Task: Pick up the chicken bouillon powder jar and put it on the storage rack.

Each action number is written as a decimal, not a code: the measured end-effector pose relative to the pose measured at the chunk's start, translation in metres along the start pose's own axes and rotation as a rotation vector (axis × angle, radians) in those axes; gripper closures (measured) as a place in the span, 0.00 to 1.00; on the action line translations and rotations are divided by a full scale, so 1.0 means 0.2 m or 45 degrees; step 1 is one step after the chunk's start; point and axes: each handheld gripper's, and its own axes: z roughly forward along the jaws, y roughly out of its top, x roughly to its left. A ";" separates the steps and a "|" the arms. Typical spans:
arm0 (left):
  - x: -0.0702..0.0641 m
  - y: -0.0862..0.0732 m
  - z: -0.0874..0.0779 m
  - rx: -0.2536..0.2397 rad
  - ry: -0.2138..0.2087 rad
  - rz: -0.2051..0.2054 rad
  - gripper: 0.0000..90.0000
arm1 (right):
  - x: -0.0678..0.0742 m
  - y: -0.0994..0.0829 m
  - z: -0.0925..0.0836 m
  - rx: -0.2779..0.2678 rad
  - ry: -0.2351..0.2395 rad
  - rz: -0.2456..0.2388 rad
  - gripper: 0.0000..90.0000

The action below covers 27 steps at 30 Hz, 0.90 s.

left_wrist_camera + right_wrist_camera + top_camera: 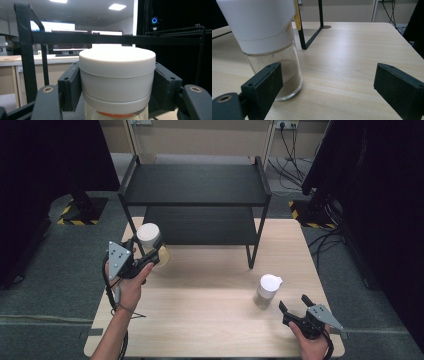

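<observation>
My left gripper point(150, 254) is shut on a glass jar with a white lid point(150, 240), held above the table's left side, in front of the black shelf point(195, 185). In the left gripper view both black pads clamp the jar point(117, 80) just under its lid, with orange contents at the bottom edge. A second glass jar point(267, 291) with a white spouted cap and pale powder stands on the table at the right. My right gripper point(295, 304) rests open just right of it; in the right gripper view that jar point(269, 47) stands by the left pad, outside the gap.
The black two-tier shelf stands on the light wooden table point(210, 320) at its far side, one leg point(251, 251) near the middle. Dark curtains and cables flank the table. Bare wood lies between the two hands.
</observation>
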 end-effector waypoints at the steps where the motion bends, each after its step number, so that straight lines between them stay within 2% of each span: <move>1: 0.00 0.00 0.00 0.000 0.000 0.000 0.38 | 0.00 0.00 0.00 0.000 0.000 0.000 0.10; 27: 0.00 0.12 0.07 -0.047 0.030 0.008 0.38 | 0.00 0.00 0.00 -0.001 0.000 0.002 0.10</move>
